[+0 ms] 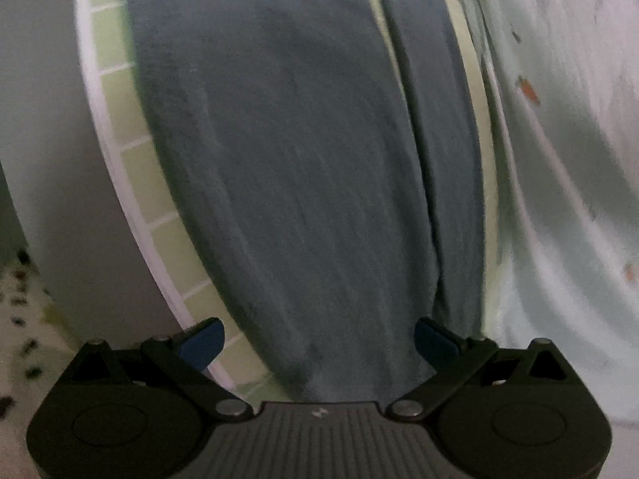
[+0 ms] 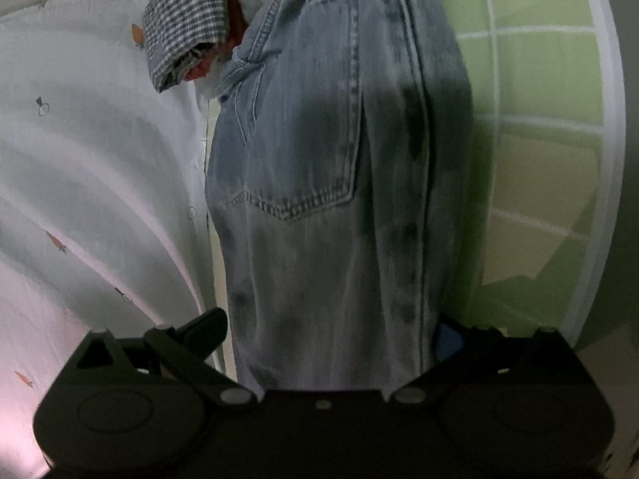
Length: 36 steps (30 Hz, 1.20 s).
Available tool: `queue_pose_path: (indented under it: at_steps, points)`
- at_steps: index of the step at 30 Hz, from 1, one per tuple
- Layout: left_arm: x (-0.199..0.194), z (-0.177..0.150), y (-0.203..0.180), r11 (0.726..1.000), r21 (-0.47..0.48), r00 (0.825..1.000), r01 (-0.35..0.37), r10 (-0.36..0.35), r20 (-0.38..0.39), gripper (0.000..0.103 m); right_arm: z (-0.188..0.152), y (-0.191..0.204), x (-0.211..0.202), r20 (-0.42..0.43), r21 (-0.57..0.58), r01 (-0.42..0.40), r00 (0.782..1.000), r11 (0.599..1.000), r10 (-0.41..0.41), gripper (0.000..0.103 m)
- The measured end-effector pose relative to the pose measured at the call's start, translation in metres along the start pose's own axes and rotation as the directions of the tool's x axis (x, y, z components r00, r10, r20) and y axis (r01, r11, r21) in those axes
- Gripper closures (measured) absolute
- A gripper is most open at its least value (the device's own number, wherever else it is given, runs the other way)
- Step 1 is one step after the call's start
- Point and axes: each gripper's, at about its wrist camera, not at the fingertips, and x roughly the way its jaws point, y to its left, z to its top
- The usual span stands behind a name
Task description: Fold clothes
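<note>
- No container is in view; the clothes lie loose on a pale green mat (image 1: pixel 131 167) marked with a white grid and a white border.
- Left gripper (image 1: pixel 319 343): its two blue-padded fingers (image 1: pixel 201 345) stand wide apart, holding nothing. A dark blue-grey garment (image 1: pixel 287 167) stretches straight ahead of it and runs back between the fingers toward the gripper body (whether the pads touch the cloth cannot be told).
- Just right of that garment, a white printed cloth (image 1: pixel 567 167) with small orange motifs covers the mat's far side.
- Right gripper (image 2: pixel 331 339): the jaws are spread, and light blue jeans (image 2: pixel 327 183) fill the gap between them, back pocket facing up. The jeans extend ahead, away from the gripper. The right finger is mostly hidden behind the denim, so I cannot tell whether anything is pinched.
- To the left of the jeans lies the same white printed cloth (image 2: pixel 92 167), with small buttons showing; ahead and to the left, a grey checked garment (image 2: pixel 183 24) is heaped on top of it.
- To the right of the jeans, the green mat (image 2: pixel 531 183) is bare to its white edge.
- Beyond the mat's border in the left view is a plain grey surface, then a pale speckled floor (image 1: pixel 20 319).
- Both views are blurred and strongly curved by the lens; the garments' far ends are cut off at the top.
</note>
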Motion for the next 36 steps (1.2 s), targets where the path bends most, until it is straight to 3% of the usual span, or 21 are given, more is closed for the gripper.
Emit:
queue_pose_path:
  at_steps: [12,19,25,30,36]
  points:
    - [-0.019,0.056,0.030,0.974,-0.190,0.993,0.119,-0.119,0.014,0.003,-0.025,-0.005,-0.004,0.066,0.037,-0.004,0.998,0.999,0.002,0.000]
    - [-0.048,0.098,0.041,0.960,-0.235,0.983,0.154,-0.125,0.135,0.003,-0.040,0.000,0.000,0.129,0.023,0.013,0.991,1.000,-0.016,0.000]
    - [-0.078,0.132,0.041,0.987,-0.139,0.969,0.084,-0.048,0.244,0.003,-0.040,-0.002,0.000,0.179,0.058,-0.013,0.984,0.998,0.003,0.000]
    - [-0.082,0.141,0.034,0.998,-0.061,0.959,0.008,0.010,0.282,0.004,-0.030,-0.001,-0.005,0.244,0.070,-0.023,0.970,0.997,0.006,0.000]
    - [-0.074,0.135,0.020,0.996,-0.016,0.938,-0.088,0.089,0.336,0.007,0.004,0.016,-0.012,0.359,-0.024,0.079,0.931,0.997,-0.065,0.000]
